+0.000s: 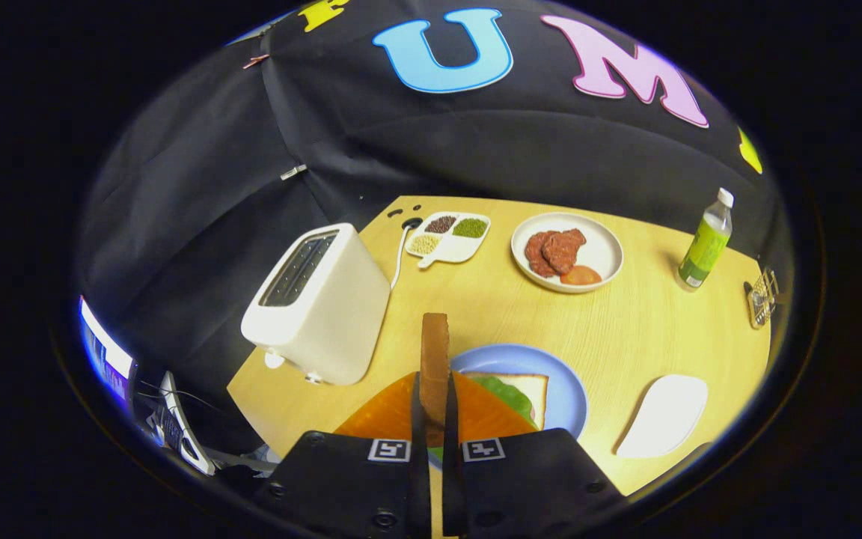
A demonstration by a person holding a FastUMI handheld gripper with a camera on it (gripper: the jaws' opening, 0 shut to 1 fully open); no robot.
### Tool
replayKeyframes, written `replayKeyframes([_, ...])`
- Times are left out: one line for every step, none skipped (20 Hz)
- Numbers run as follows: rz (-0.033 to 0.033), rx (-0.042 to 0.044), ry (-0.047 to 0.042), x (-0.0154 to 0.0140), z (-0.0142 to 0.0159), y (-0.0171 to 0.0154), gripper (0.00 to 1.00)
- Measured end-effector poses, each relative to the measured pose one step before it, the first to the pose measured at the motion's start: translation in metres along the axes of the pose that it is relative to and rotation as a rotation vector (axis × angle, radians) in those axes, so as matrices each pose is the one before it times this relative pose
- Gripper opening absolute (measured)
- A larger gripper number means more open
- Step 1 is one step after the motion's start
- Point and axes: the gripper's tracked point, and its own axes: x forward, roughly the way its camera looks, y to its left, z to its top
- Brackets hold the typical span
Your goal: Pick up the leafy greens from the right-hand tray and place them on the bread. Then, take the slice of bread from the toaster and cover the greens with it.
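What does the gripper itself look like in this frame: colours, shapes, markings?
The gripper has two wide black body blocks with visible screw heads along their lower parts. Each block carries a small square black-and-white marker near its inner top corner. Two thin, flat black fingers rise from between the blocks, close together and roughly parallel. No cable shows on it.

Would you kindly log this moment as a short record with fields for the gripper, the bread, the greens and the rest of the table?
gripper: gripper shut on the bread slice, held above the blue plate
bread slice: bread slice upright, edge-on between the fingers
blue plate: blue plate holds the lower bread topped with leafy greens
toaster: white toaster, left of the plate, slots look empty
right-hand tray: white tray, bare
further back: white plate with meat and a tomato slice, divided dish of beans, green bottle
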Motion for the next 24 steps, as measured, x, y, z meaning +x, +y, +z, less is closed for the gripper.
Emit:
replayKeyframes([0.0052, 0.01137, 0.01008, 0.00275, -0.0063, -0.00285, 0.11])
replayKeyframes([0.00357, 0.01058, 0.00294, 0.00314, -0.00462, -0.00277, 0.1])
replayKeyframes([0.00862, 0.01141, -0.00147, 0.00389, -0.00397, -0.0011, 0.1])
replayKeyframes([0.00764, 0.00917, 0.00015, 0.00207, -0.00423, -0.00074, 0.11])
replayKeyframes([0.0089, 0.01104, -0.00002, 0.00134, -0.0035, -0.00105, 0.11])
replayKeyframes([0.00658, 0.01234, -0.0044, 0.00142, -0.00087, -0.00108, 0.11])
replayKeyframes([-0.00056, 0.00815, -0.00458, 0.00141, -0.00032, -0.00299, 0.11])
replayKeyframes([-0.00743, 0.00385, -0.00333, 0.00082, 0.00007, -0.00536, 0.11])
replayKeyframes([-0.00748, 0.00388, 0.00166, 0.00041, -0.00045, -0.00463, 0.11])
replayKeyframes([-0.00274, 0.0076, 0.00137, -0.00012, -0.00055, -0.00439, 0.11])
replayKeyframes([-0.00619, 0.00939, 0.00135, -0.00114, -0.00002, -0.00422, 0.12])
replayKeyframes([-0.01097, 0.00745, 0.00248, 0.00035, -0.00089, -0.00726, 0.12])
replayKeyframes([-0.01234, 0.00548, 0.00367, 0.0006, -0.00189, -0.00721, 0.14])
replayKeyframes([-0.01709, 0.00988, 0.00716, 0.00024, -0.00204, -0.00871, 0.14])
replayKeyframes([-0.00987, 0.00792, 0.00334, 0.00097, -0.00211, -0.00508, 0.17])
replayKeyframes([-0.01002, 0.00829, -0.00046, 0.00097, -0.00167, -0.00527, 0.17])
replayKeyframes([-0.02373, -0.00049, 0.00204, -0.00112, -0.00108, -0.00783, 0.24])
replayKeyframes([-0.02212, -0.00926, -0.00007, 0.00037, -0.00181, -0.00807, 0.28])
replayKeyframes([-0.01608, -0.01432, -0.00004, 0.00085, -0.00237, -0.00451, 0.35])
replayKeyframes([-0.01301, -0.01538, 0.00161, -0.00063, -0.00272, -0.0039, 0.42])
replayKeyframes([-0.01581, -0.01193, -0.0006, -0.00152, -0.00155, -0.00441, 0.47])
replayKeyframes([-0.0158, -0.01657, -0.00455, -0.00205, -0.00048, -0.0049, 0.52])
replayKeyframes([-0.0025, -0.00838, -0.0044, -0.00138, 0.00019, -0.00055, 0.61])
replayKeyframes([-0.00318, -0.00674, -0.00352, -0.00199, 0.0007, -0.00202, 0.7])
